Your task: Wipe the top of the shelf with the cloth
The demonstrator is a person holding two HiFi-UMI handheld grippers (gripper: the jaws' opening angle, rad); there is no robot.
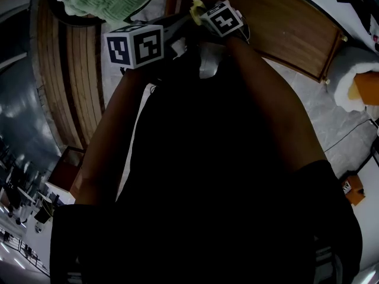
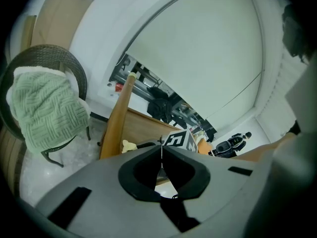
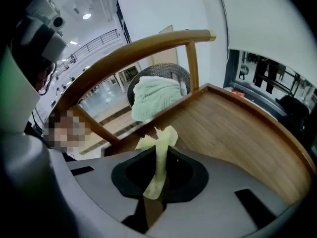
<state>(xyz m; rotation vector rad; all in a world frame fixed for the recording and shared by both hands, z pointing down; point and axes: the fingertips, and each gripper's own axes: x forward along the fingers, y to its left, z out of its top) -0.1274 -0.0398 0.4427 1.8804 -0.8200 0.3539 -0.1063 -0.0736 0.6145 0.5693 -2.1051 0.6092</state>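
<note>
right tongs point(image 3: 160, 151) are clamping a thin yellow cloth point(image 3: 163, 138). only a narrow flap is poking out past the tips, the rest is running back between the jaws. left tongs point(image 2: 161, 144) are sitting clenched on nothing, hovering just beside the right ones

cloth is hanging by the near left end of the shelf top point(image 3: 233, 128), close to the curved rail point(image 3: 148, 46). can't tell if it's touching the wood, looks like not. green towel point(image 3: 154, 97) is lying in the wicker chair point(image 3: 173, 71) beyond that end and isn't the wiping cloth, so I'm ignoring it

judgement: the wipe is barely starting, if at all. doing it well means:
- tipping the right tongs down so the flap is lying flat on the board, not just its tip dragging
- pressing lightly, since so little cloth is showing that the jaws are risking a scrape on the wood
- sweeping from this end toward the far edge in overlapping passes, working into the raised lip
- possibly using the left tongs to pull more cloth free first
</note>
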